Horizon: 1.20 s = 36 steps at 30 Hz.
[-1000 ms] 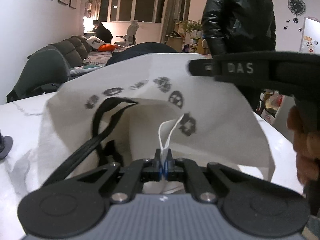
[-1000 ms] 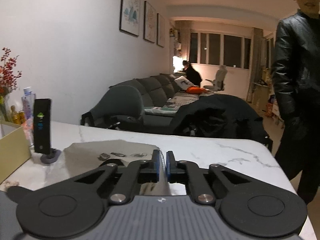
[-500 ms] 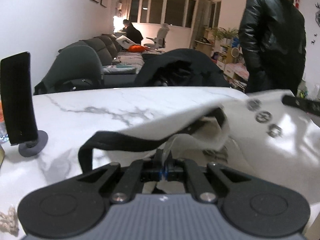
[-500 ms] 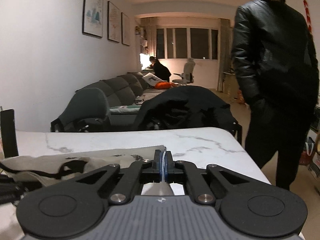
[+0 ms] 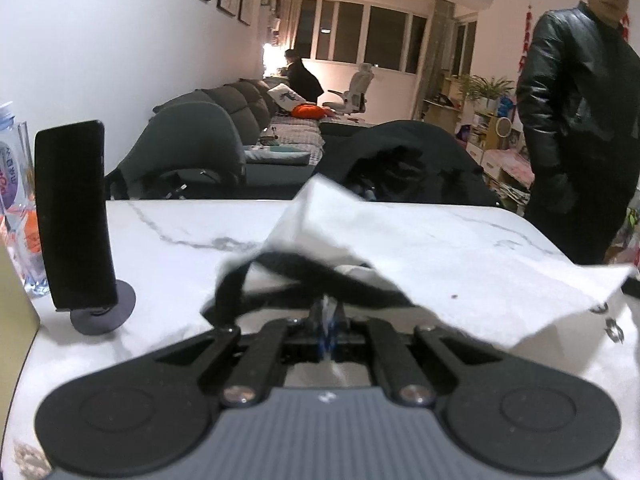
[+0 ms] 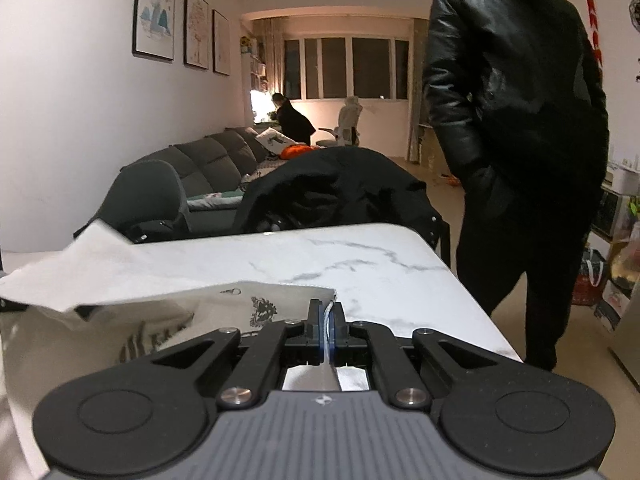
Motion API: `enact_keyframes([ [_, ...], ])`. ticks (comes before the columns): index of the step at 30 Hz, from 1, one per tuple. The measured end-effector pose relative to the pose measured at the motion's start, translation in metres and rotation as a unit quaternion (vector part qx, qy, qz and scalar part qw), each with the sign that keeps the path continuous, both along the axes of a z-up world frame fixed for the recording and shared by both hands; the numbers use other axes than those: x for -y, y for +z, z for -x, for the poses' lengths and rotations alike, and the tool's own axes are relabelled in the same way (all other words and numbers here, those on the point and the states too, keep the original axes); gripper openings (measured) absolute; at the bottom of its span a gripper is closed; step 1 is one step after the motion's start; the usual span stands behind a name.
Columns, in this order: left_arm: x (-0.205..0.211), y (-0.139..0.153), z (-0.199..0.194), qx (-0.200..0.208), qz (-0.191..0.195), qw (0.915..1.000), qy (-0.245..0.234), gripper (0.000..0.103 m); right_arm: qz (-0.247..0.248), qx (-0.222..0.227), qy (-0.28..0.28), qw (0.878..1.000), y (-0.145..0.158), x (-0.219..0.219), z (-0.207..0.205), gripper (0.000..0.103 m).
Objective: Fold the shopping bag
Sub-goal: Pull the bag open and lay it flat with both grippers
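My left gripper [image 5: 328,326] and right gripper [image 6: 327,328] are each clamped on an edge of the white shopping bag [image 5: 420,256], which hangs crumpled over the tabletop [image 5: 180,232] near its right edge.

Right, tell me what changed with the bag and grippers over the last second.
The shopping bag went from raised in front of the left gripper to low over the table. The right gripper, empty before, closed on the bag's edge. The left stayed clamped on fabric; the phone stand stayed put.
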State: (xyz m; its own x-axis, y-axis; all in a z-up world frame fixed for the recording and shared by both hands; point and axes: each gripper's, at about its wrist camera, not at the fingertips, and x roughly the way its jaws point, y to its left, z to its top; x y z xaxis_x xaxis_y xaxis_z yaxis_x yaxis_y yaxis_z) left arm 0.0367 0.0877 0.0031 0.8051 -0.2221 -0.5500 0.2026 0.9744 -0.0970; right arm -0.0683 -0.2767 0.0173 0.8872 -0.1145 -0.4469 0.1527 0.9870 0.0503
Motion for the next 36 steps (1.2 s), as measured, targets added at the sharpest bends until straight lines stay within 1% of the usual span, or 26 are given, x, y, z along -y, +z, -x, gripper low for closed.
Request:
enact_keyframes([
  [12,-0.015,-0.004,-0.032,-0.018,-0.003,0.9992,0.035,0.002,-0.012,-0.048,0.007,0.999,-0.030,0.006,0.013,0.004],
  [21,-0.012,-0.007,-0.046,-0.019,-0.021,0.9980,0.056,0.002,-0.026,-0.085,0.016,0.996,-0.051,0.007,0.019,0.004],
  [28,-0.014,-0.014,-0.055,-0.024,-0.028,0.9968,0.071,0.002,-0.012,-0.102,0.033,0.994,-0.061,-0.001,0.021,0.004],
  [30,-0.015,-0.015,-0.059,-0.029,-0.028,0.9964,0.075,0.003,-0.012,-0.105,0.038,0.994,-0.063,-0.003,0.021,0.004],
  [32,-0.016,-0.017,-0.063,-0.033,-0.029,0.9960,0.078,0.007,-0.009,-0.107,0.040,0.993,-0.064,-0.005,0.022,0.004],
  [34,-0.017,-0.019,-0.066,-0.038,-0.031,0.9957,0.079,0.009,-0.007,-0.108,0.041,0.993,-0.064,-0.007,0.022,0.004],
  [36,-0.016,-0.022,-0.067,-0.040,-0.033,0.9956,0.078,0.013,-0.006,-0.109,0.040,0.993,-0.064,-0.007,0.022,0.004],
])
